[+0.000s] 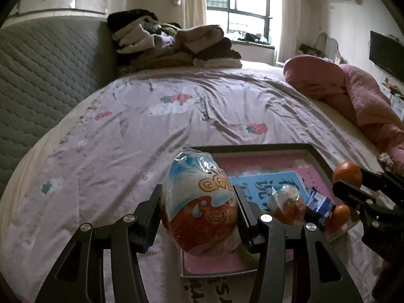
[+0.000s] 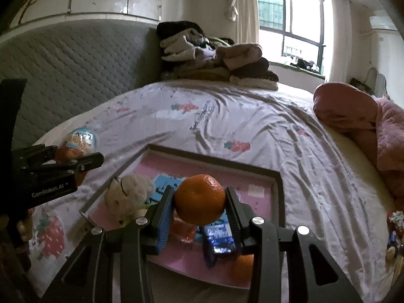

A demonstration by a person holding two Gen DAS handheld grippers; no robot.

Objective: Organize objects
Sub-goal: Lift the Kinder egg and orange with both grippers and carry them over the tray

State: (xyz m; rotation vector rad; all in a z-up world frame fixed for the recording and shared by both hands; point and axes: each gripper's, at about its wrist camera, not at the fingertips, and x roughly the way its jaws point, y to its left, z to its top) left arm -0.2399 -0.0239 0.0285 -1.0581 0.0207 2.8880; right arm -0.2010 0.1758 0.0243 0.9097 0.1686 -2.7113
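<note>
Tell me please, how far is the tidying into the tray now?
Already in the tray: a plush toy, a blue packet, a wrapped orange snack and one orange. In hand: the left gripper holds the toy egg, the right gripper holds a second orange. Left: placing both; small items at the bed's right edge remain outside.

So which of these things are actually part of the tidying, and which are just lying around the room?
Part of the job:
toy egg in left gripper
mandarin in right gripper
tray
blue packet
plush toy

Just lying about:
folded clothes
pink quilt
</note>
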